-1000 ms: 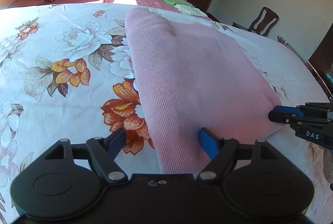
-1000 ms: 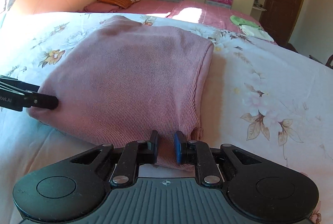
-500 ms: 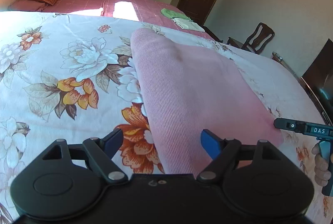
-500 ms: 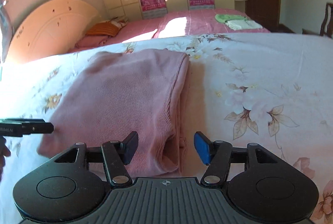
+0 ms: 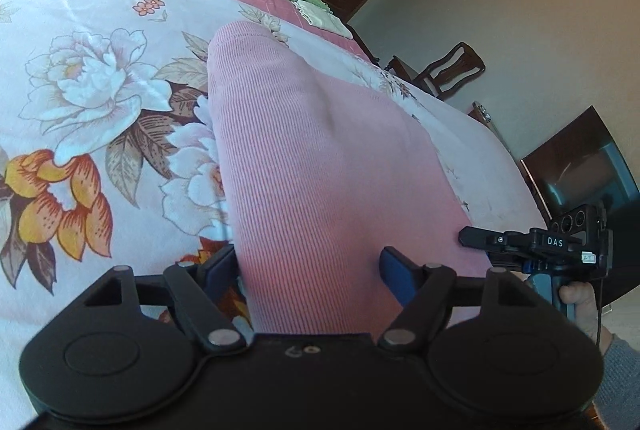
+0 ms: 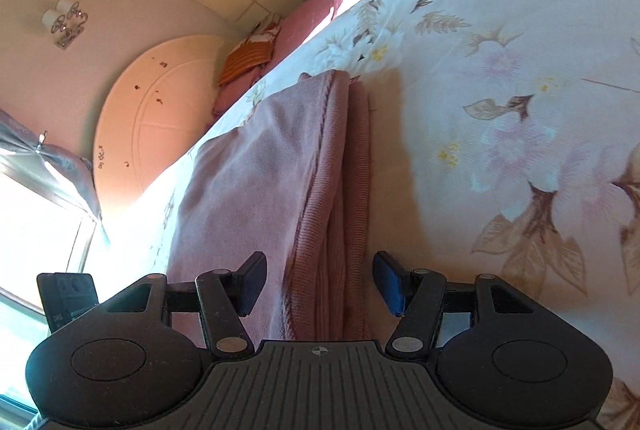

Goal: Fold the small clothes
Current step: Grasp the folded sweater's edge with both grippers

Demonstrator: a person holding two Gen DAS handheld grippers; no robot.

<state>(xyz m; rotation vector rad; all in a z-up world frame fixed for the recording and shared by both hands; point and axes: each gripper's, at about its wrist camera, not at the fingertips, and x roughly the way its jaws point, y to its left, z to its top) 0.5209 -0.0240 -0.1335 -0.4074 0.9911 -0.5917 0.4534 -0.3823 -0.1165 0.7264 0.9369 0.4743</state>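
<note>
Left wrist view: the pink knit garment point(image 5: 320, 166) lies folded on the floral bedsheet point(image 5: 88, 102), a long slab running away from the camera, and everything here is placed against it. To its left the sheet is bare and flat right up to the garment's straight folded edge. The left gripper point(image 5: 310, 272) straddles the near end, jaws spread but closing, the cloth between the blue pads point(image 5: 394, 270) with no pinch showing. Right of the garment's near corner, the right gripper point(image 5: 516, 242) hovers just beside the edge, a hand point(image 5: 576, 300) on its grip. Beyond the far end lie green and white cloths point(image 5: 312, 6); further right stands a wooden chair point(image 5: 444, 70). In the right wrist view, the right gripper point(image 6: 320, 284) stands open over the garment's point(image 6: 256, 182) layered right edge point(image 6: 348, 190), pads apart from the cloth. Right of that edge the sheet point(image 6: 520, 110) is open.
</note>
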